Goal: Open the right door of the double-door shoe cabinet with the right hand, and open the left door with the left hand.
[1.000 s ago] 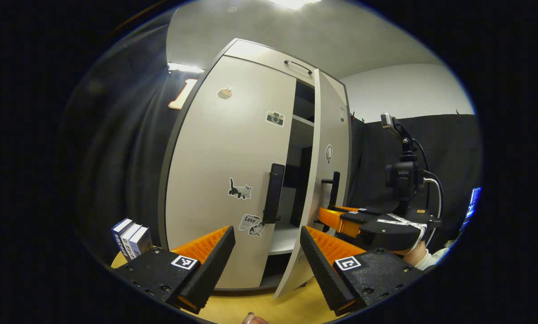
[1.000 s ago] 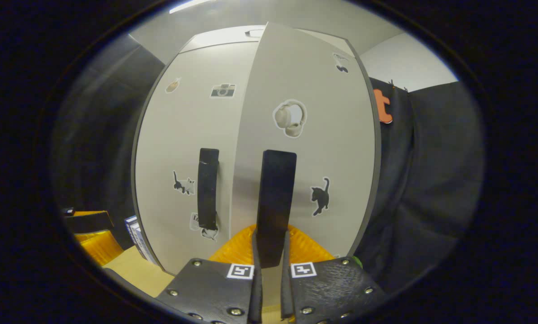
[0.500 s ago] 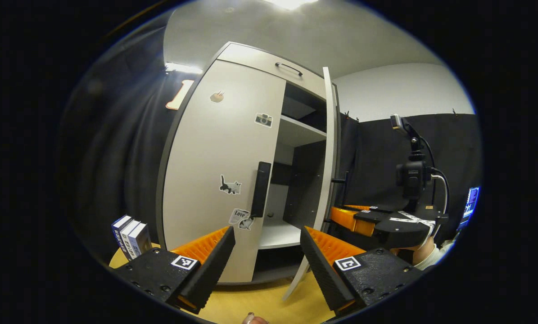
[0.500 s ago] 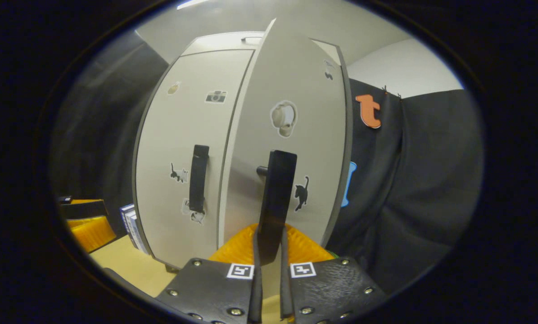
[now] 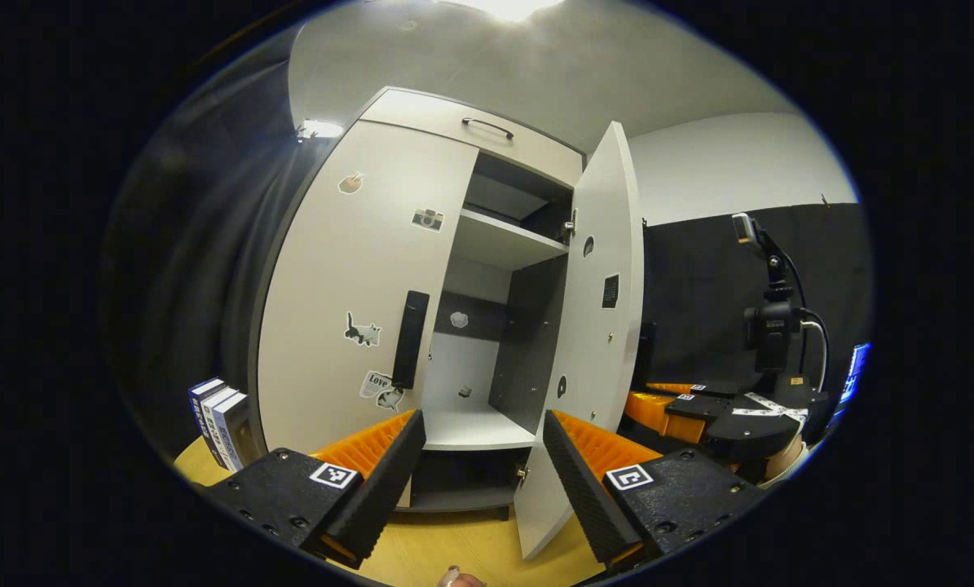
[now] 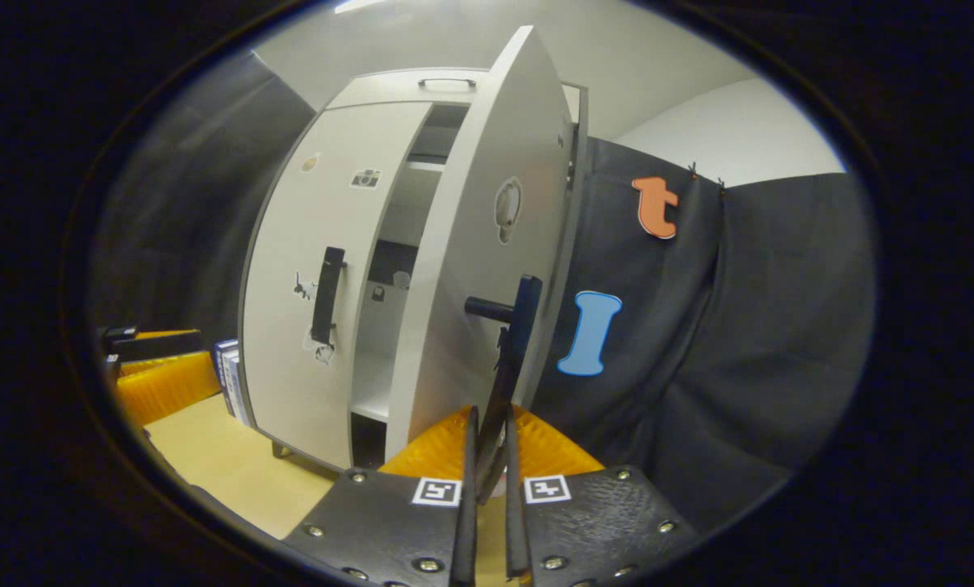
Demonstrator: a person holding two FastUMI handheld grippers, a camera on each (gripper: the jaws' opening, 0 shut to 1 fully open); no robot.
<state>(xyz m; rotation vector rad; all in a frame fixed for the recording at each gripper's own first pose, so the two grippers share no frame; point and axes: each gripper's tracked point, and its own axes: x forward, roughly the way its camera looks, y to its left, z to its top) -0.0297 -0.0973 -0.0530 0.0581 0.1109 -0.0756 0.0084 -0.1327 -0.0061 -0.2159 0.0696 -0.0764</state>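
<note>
**A:** Where do the cabinet doors stand now?

**B:** The shoe cabinet (image 5: 389, 269) stands on a pale wooden floor (image 5: 454, 554). Its right door (image 6: 487, 269) has swung well outward over the last second; a second ago it was only cracked open. In the left gripper view its inner face now shows, and the shelves (image 5: 503, 240) inside are exposed. The left door (image 5: 356, 277) is shut, flush with the cabinet front.

**A:** What are the tools doing?

**B:** The right tool (image 6: 487, 481) is clamped on the lower end of the right door's handle (image 6: 513, 350), both fingers pressed against the dark bar, as it was a second ago. The left tool (image 5: 482, 465) is spread wide and holds nothing. It hangs in front of the cabinet, near the left door's handle (image 5: 410, 338) but apart from it.

**A:** What does that mean for the task?

**B:** I judge the first half nearly or fully done. The left door remains. The left tool would need to move up to that vertical handle, close around it, then pull outward along the hinge's arc.

**A:** Anything else nearby?

**B:** A few books (image 5: 218, 420) stand beside the cabinet's left edge.
</note>
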